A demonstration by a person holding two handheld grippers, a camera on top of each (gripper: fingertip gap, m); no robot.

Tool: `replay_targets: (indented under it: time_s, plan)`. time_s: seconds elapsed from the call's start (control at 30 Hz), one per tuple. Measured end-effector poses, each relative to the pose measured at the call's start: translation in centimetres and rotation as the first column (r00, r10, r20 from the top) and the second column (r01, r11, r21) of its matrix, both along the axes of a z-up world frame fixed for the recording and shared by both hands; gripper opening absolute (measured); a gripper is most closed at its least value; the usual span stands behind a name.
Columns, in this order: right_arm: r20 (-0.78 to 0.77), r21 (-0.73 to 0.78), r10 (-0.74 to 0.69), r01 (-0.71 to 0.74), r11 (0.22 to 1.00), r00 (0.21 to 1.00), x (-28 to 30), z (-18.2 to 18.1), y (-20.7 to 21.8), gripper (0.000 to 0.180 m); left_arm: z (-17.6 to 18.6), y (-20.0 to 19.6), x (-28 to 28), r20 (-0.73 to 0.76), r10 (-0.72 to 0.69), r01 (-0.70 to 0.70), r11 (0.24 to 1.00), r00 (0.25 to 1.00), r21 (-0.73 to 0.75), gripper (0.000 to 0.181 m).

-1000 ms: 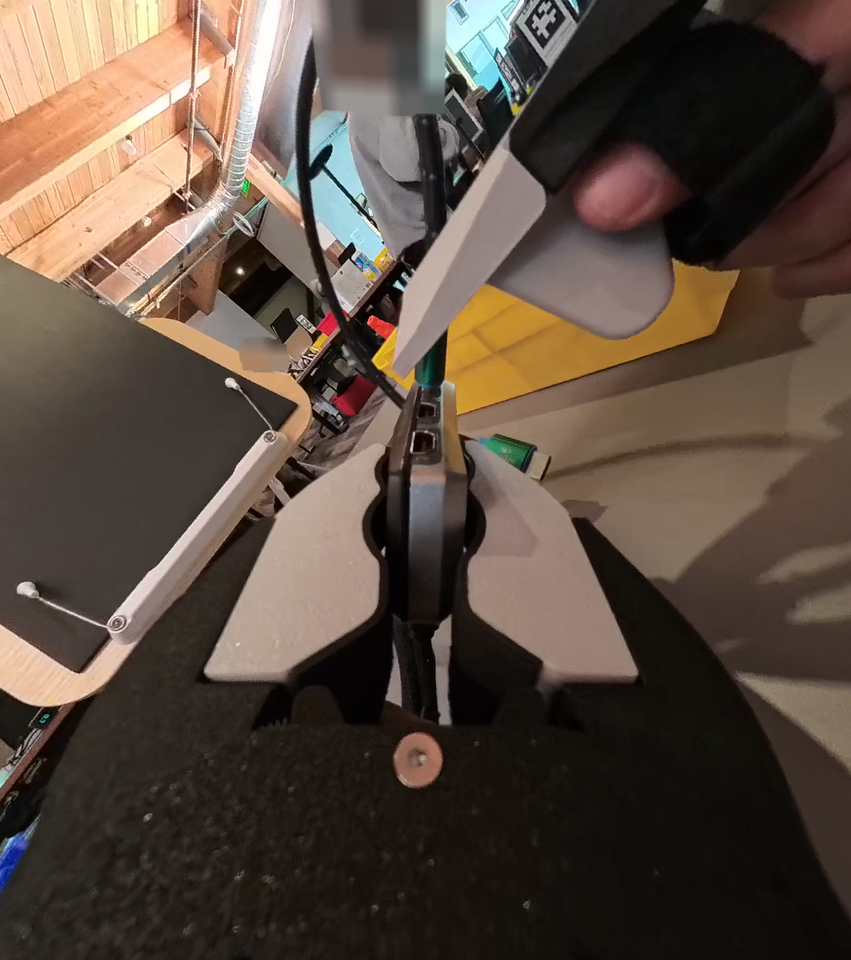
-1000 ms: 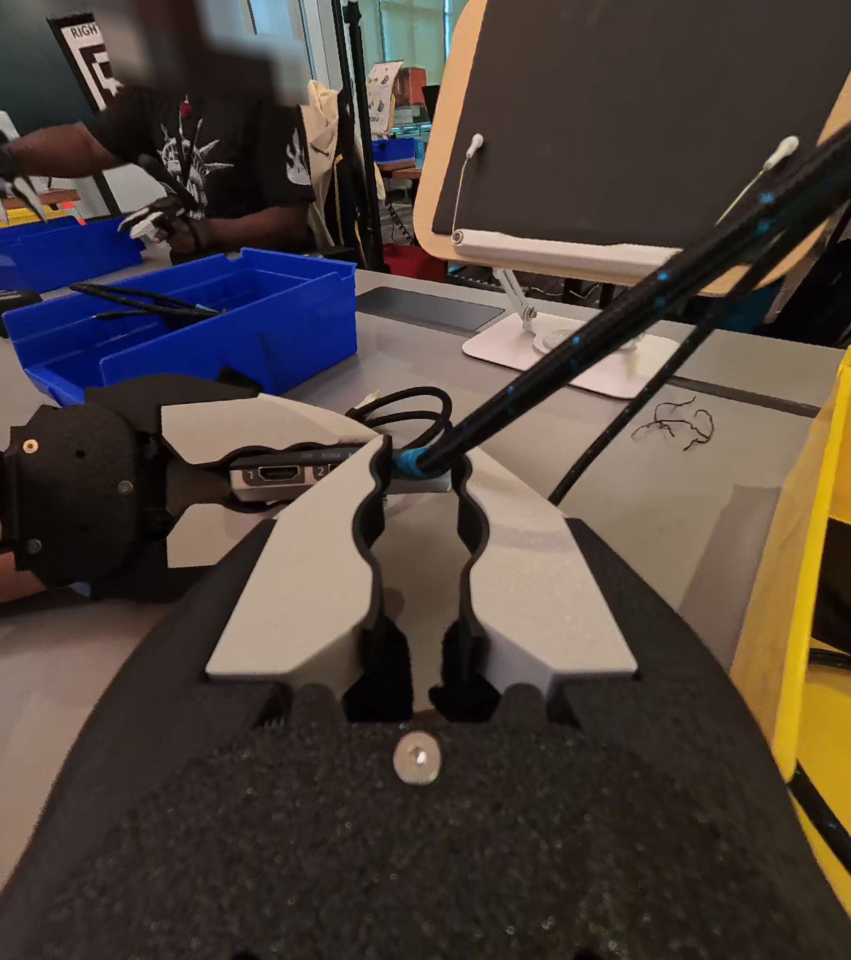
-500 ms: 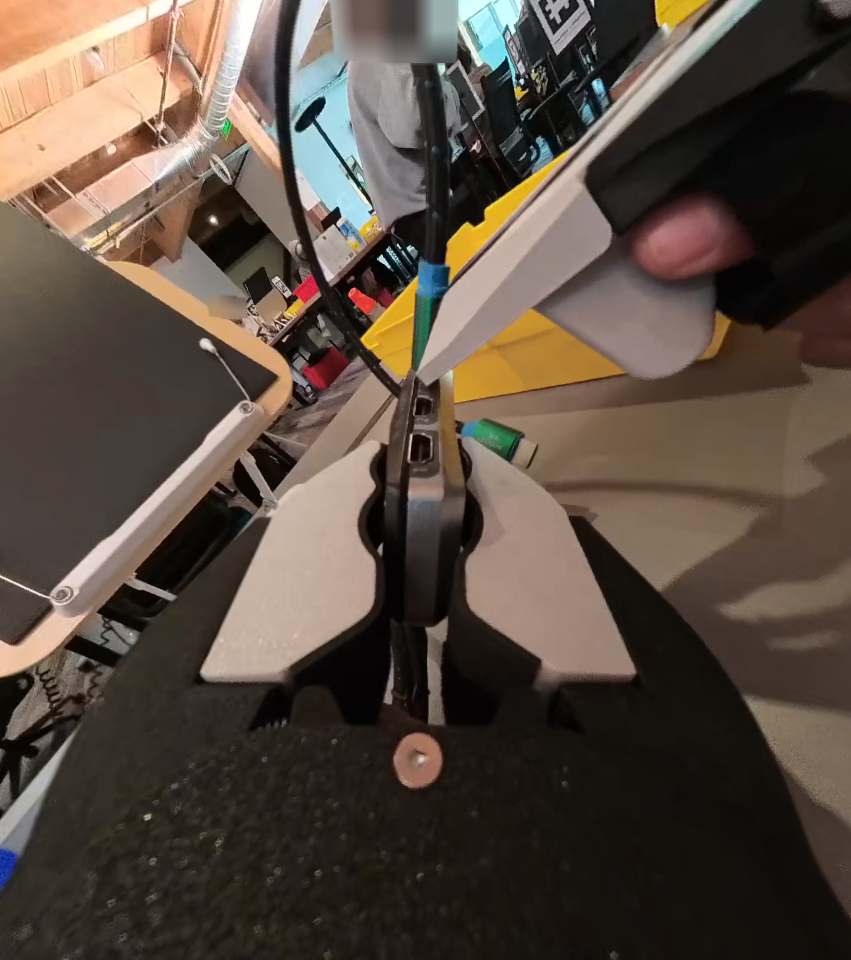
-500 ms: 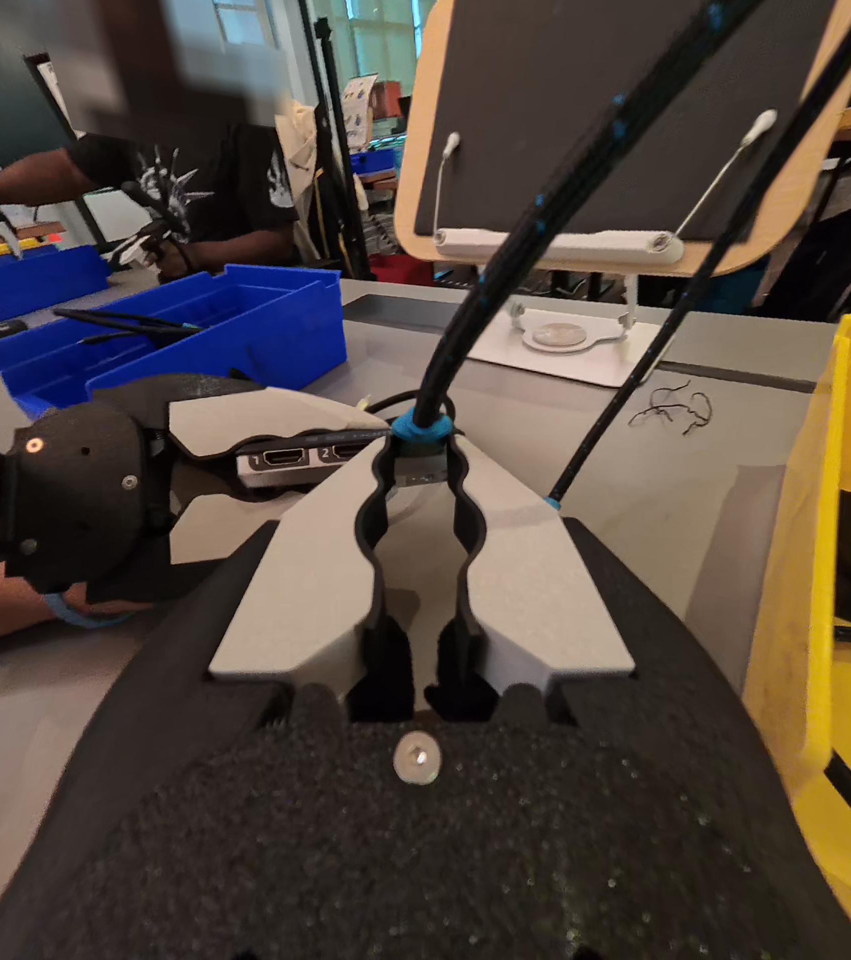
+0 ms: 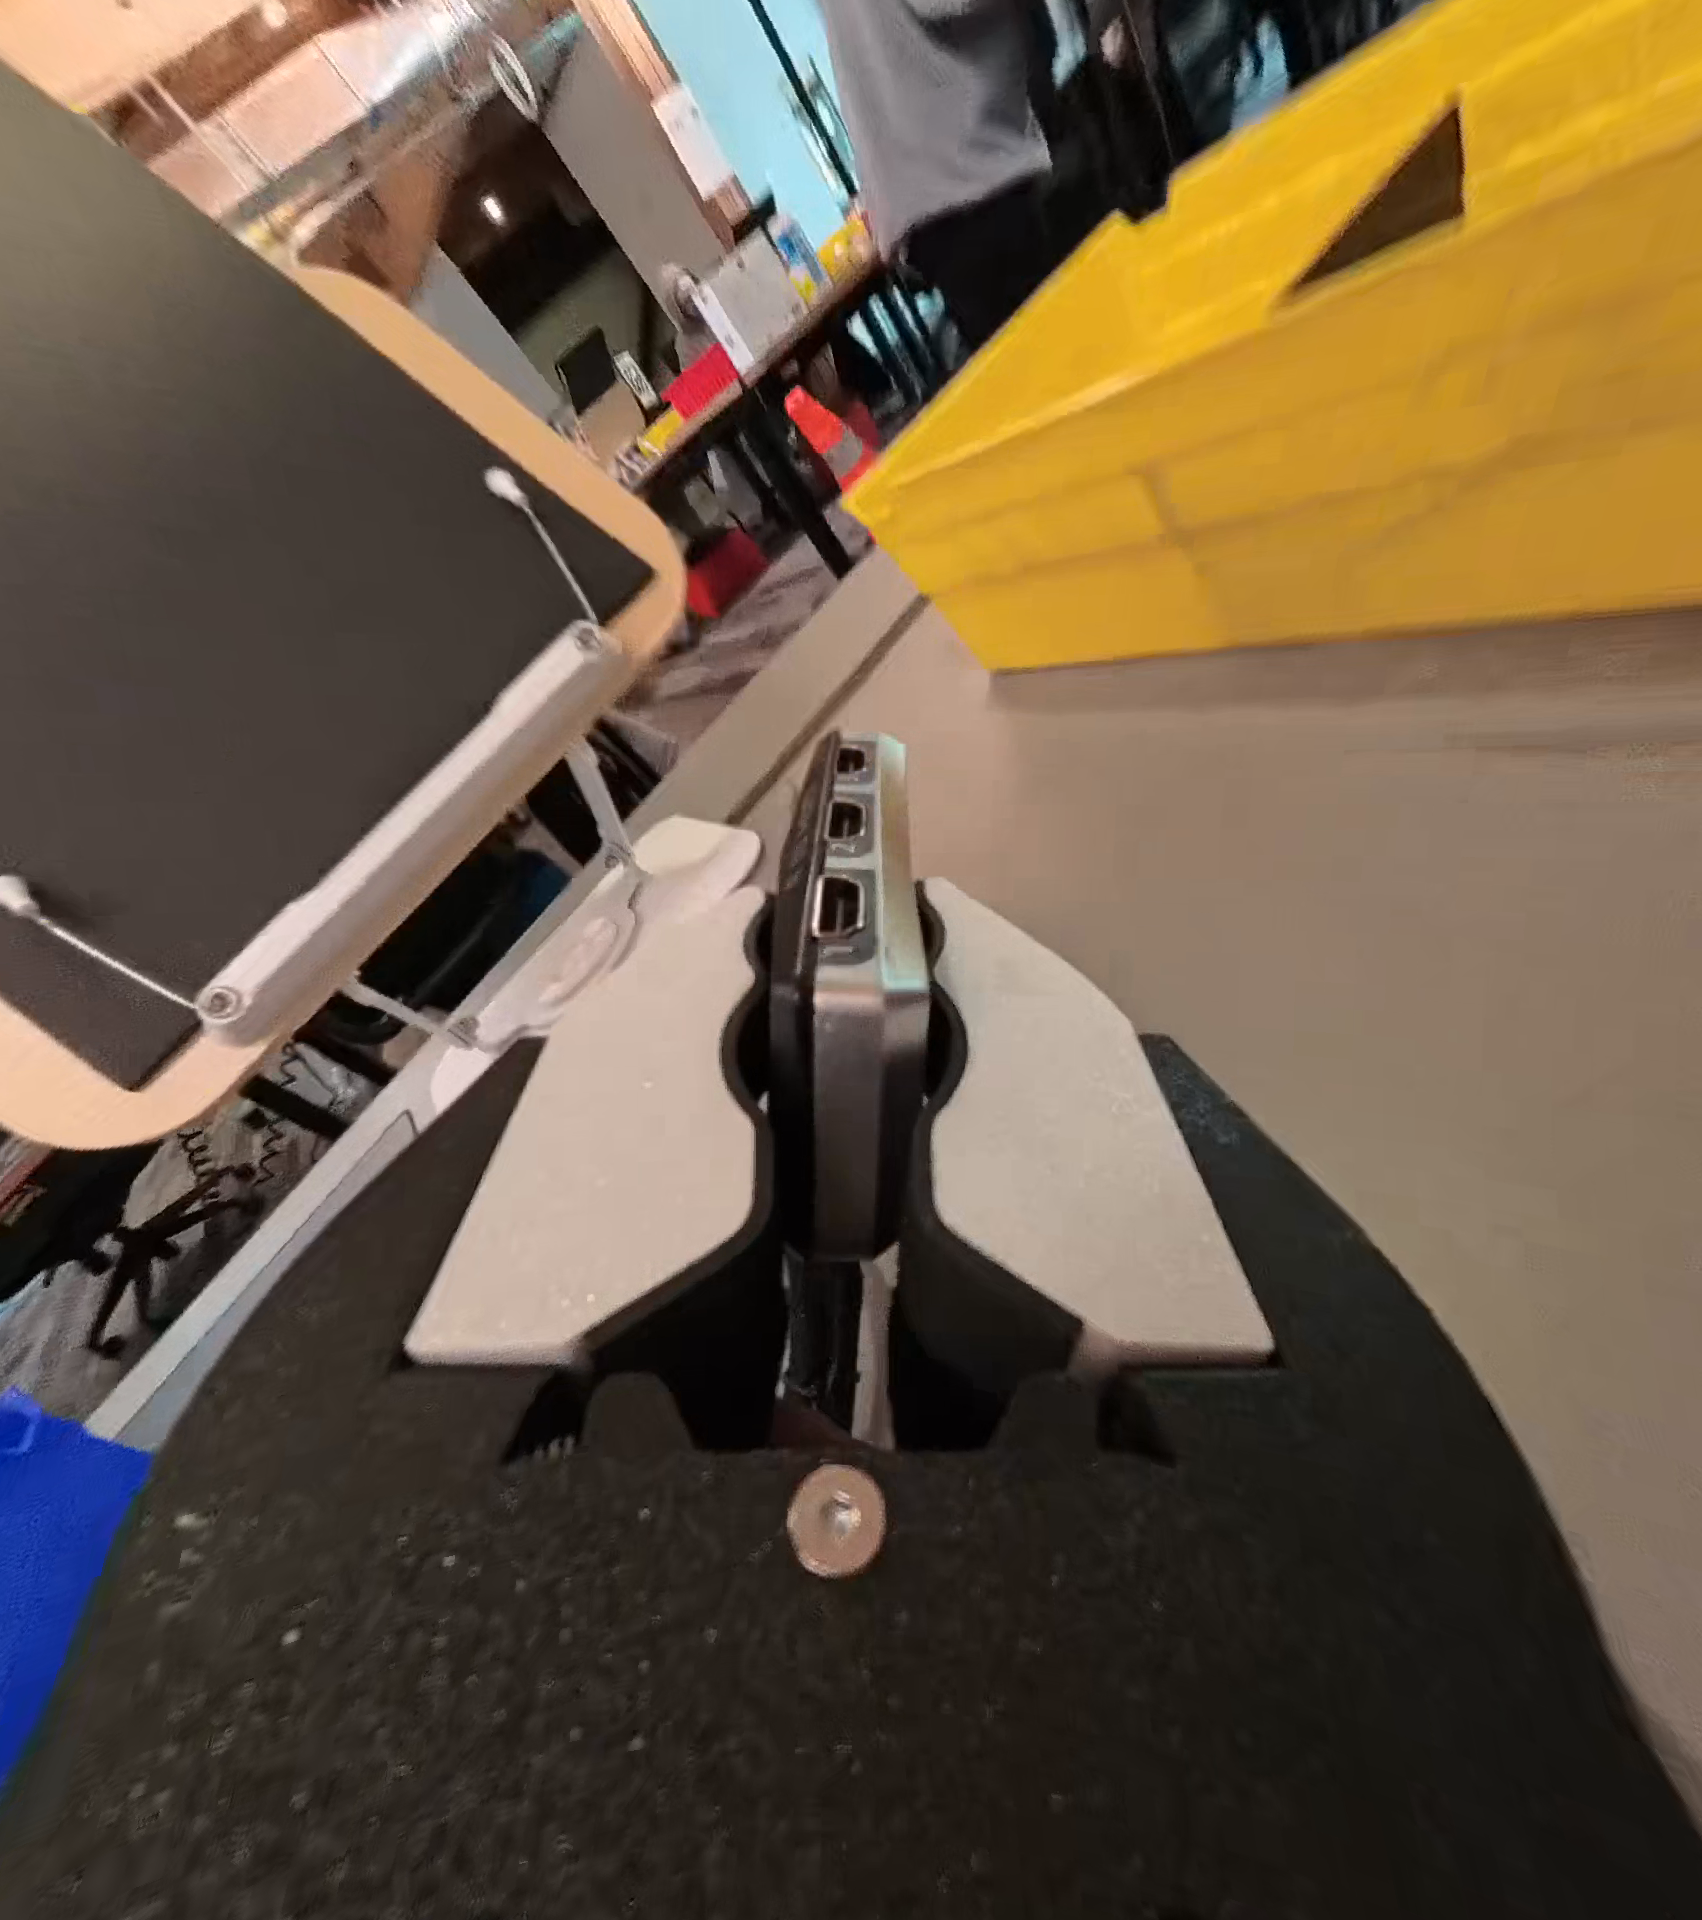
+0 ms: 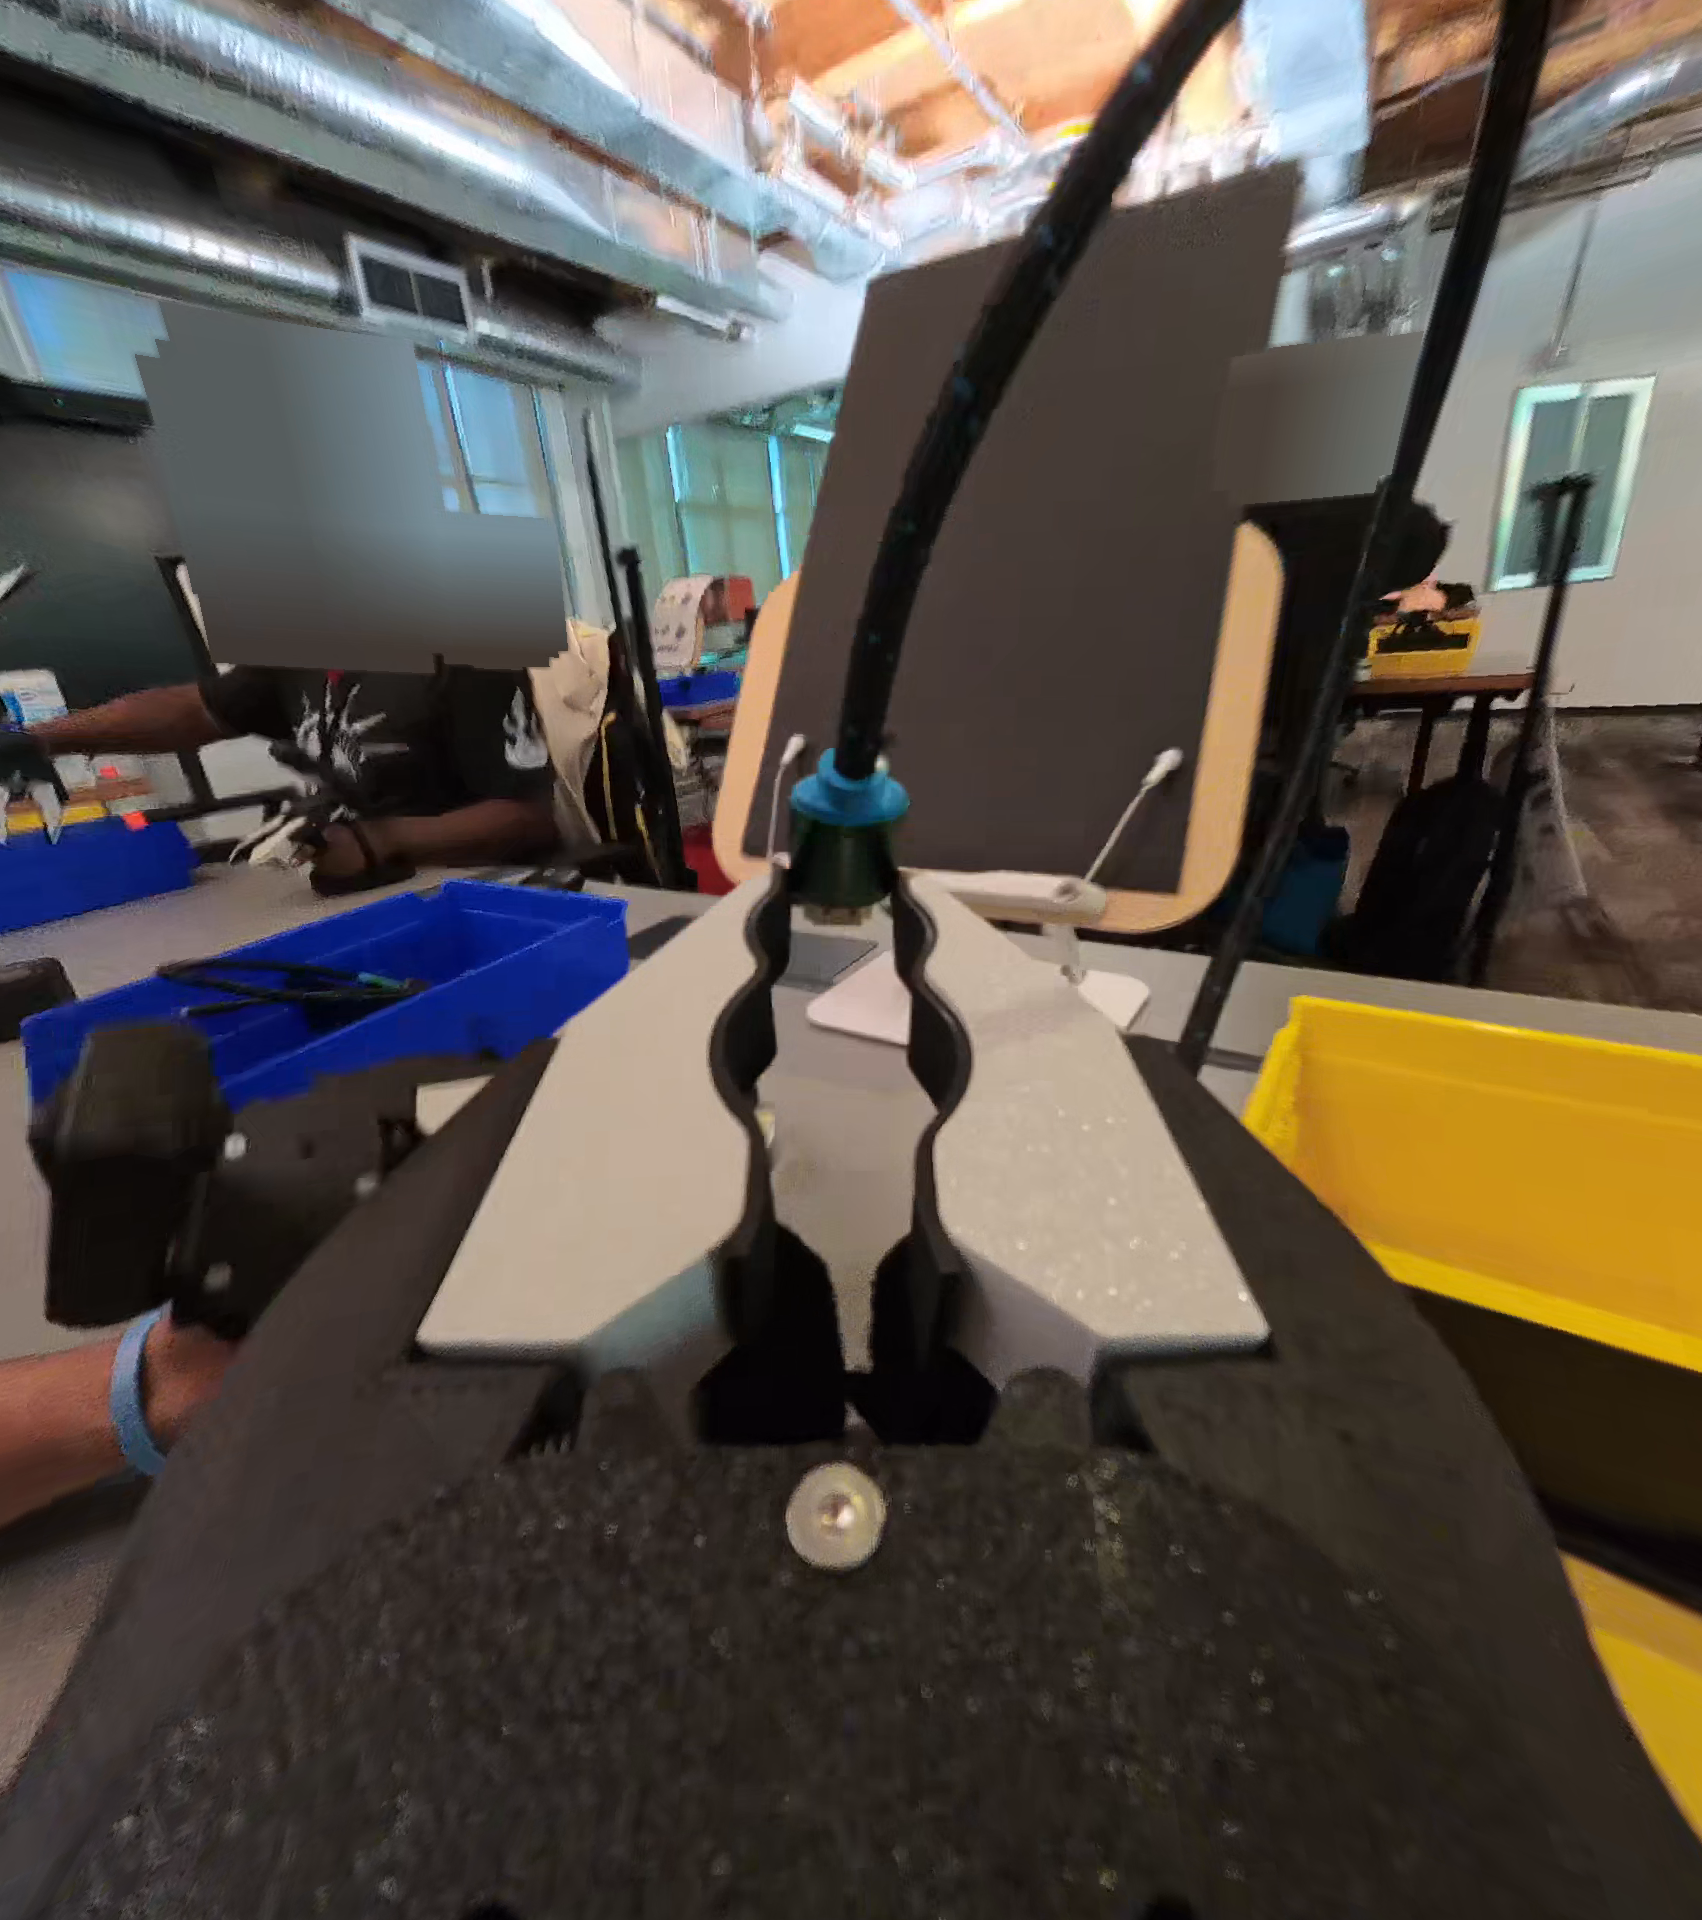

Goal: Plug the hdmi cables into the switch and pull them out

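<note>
My left gripper (image 5: 842, 904) is shut on the grey HDMI switch (image 5: 852, 997), held on edge just above the table. Its three ports face forward and all show empty. My right gripper (image 6: 839, 883) is shut on the green and blue plug (image 6: 842, 831) of a black HDMI cable (image 6: 940, 447), lifted high and clear of the switch. The cable arcs up out of view. A second black cable (image 6: 1346, 665) hangs at the right. The left gripper's black body (image 6: 161, 1164) shows low at the left of the right wrist view; the switch is hidden there.
A yellow bin (image 5: 1398, 416) stands ahead on the right, also in the right wrist view (image 6: 1553, 1143). A black board on a white stand (image 5: 203, 582) is at the left. A blue bin (image 6: 338, 987) with cables sits at the far left. Another person works behind it. My hands' fingertips stand some 20 centimetres from each other.
My right gripper has pulled the plug out of the switch and lifted it up and away. The left gripper has lowered the switch towards the table, all ports now bare.
</note>
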State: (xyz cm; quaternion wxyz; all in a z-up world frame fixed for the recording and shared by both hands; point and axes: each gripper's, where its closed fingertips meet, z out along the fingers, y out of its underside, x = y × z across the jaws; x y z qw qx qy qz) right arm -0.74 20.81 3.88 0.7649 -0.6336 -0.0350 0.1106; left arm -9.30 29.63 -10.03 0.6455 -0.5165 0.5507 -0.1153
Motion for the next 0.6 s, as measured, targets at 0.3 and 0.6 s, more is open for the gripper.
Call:
replay_targets:
  time_s: [0.3, 0.6]
  plan:
    - [0.208, -0.418, 0.008, 0.081, 0.905, 0.978, 7.0, 0.4, -3.7, 0.019, -0.4, -0.4, -0.3, -0.038, -0.040, 0.041, 0.998, 0.998, 0.050, 0.022]
    - [0.666, -0.603, 0.143, 0.415, 0.682, 0.732, 13.9, -7.8, -7.7, 0.008, -1.4, -1.0, 0.2, -0.100, -0.048, 0.056, 0.995, 0.994, 0.084, 0.023]
